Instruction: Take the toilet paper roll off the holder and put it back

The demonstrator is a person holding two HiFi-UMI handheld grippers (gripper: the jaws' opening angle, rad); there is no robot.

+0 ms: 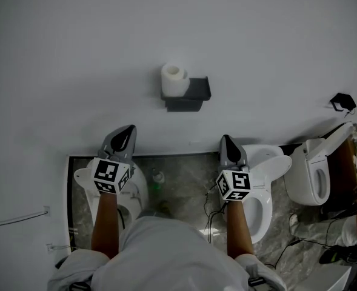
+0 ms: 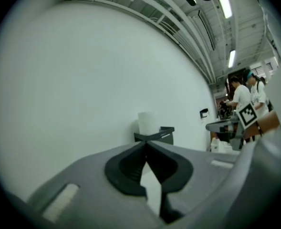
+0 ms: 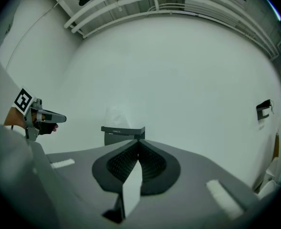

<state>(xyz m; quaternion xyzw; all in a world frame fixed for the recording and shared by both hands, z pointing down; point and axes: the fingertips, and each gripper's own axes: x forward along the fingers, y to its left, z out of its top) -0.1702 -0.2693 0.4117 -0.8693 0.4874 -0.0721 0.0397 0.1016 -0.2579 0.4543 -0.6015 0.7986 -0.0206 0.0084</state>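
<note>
White wall (image 1: 75, 53) fills most of the head view. The toilet paper roll (image 1: 174, 80) stands upright on the dark holder (image 1: 194, 91) fixed to it. The left tool (image 1: 128, 132) sits at seven o'clock from the holder and the right tool (image 1: 226, 140) at five o'clock. Both are well apart from the roll, each clenched on nothing. A toilet (image 1: 274, 166) shows at four o'clock from the right tool.
</note>
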